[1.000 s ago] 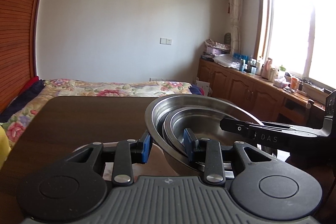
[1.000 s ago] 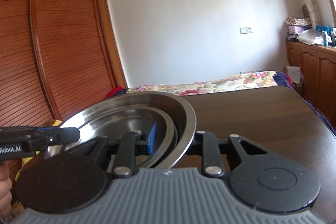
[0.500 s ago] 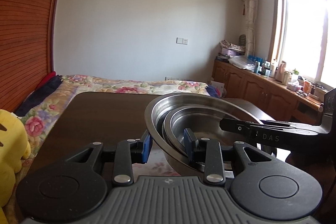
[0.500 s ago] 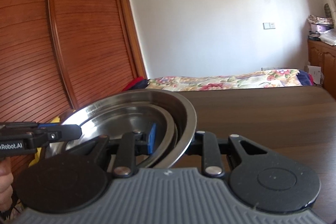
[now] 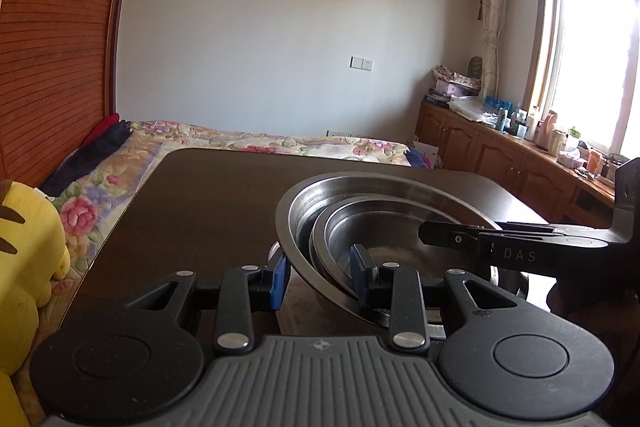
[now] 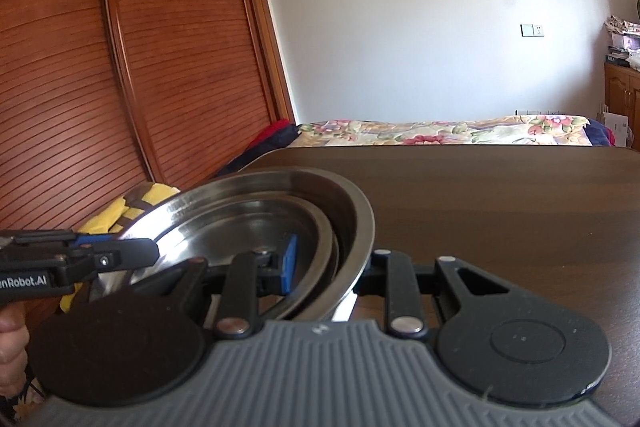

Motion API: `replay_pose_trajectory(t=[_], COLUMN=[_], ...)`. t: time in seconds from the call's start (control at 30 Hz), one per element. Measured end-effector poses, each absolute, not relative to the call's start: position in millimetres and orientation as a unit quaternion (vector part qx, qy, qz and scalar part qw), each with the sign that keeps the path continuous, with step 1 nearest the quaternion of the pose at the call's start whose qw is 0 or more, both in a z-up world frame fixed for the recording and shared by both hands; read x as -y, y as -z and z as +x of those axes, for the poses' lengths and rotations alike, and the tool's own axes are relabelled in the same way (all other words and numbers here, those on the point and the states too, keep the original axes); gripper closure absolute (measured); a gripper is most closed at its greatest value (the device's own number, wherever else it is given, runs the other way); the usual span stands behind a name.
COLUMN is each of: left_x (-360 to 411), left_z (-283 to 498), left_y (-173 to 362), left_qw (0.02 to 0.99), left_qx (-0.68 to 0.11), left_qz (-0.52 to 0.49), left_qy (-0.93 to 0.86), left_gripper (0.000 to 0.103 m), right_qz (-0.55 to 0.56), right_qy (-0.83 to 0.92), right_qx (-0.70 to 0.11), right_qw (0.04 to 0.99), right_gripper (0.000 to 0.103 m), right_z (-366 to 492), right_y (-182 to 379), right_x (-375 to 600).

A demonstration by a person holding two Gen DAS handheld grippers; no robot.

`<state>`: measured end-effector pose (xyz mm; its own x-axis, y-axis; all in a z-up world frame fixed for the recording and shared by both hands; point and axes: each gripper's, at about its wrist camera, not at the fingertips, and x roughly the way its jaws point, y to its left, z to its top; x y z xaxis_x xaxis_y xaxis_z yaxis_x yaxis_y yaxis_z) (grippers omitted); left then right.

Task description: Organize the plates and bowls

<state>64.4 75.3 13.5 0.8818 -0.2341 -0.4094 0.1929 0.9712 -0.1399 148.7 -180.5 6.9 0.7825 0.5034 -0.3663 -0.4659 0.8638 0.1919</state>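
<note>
Basically, a nested stack of steel bowls [image 5: 384, 223] is held between both grippers above the dark wooden table [image 5: 208, 203]. Largest bowl outside, at least two smaller ones seated inside it. Stack is tilted, not level: in the left wrist view the near rim dips toward the camera and the open side faces up and slightly away; in the right wrist view the stack [image 6: 256, 215] leans with its open side up and to the left. Round bowls, so no real long axis; the stacking axis sits tipped off vertical.

Left gripper [image 5: 320, 279] is clamped across the near rim, one blue pad outside the big bowl's wall, the other inside against the inner bowls. Right gripper [image 6: 324, 267] grips the opposite rim the same way: blue pad [image 6: 289, 263] inside, the other finger outside and mostly hidden behind the wall. Each gripper shows in the other's view as a black arm reaching over the rim, the right gripper's arm [image 5: 516, 247] from the right, the left gripper's arm [image 6: 76, 263] from the left.

Whether the stack's base touches the table cannot be told. Something pale lies under the bowls near the left gripper, too hidden to identify.

Beyond the table: floral bedspread [image 5: 280, 141], wooden slatted wardrobe [image 6: 120, 67], yellow plush toy [image 5: 28, 247] at left. A person's fingers [image 6: 12, 351] show at the left edge of the right wrist view.
</note>
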Motion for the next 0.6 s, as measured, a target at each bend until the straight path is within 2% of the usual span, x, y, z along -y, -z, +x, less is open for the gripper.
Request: replay_pose_trajectory(t=[0.6], left_x=[-77.2], left_z=[67.3], left_y=[-7.8], left_qw=[0.966], left_qx=[-0.227], left_qz=[-0.051], left_qy=[0.110], left_gripper=[0.068], right_qz=[0.047], right_qy=[-0.262], right_qx=[-0.217], right_qw=[0.939], right_gripper=[0.074], right_z=[152.6], right_y=[0.9], right_x=[173.6])
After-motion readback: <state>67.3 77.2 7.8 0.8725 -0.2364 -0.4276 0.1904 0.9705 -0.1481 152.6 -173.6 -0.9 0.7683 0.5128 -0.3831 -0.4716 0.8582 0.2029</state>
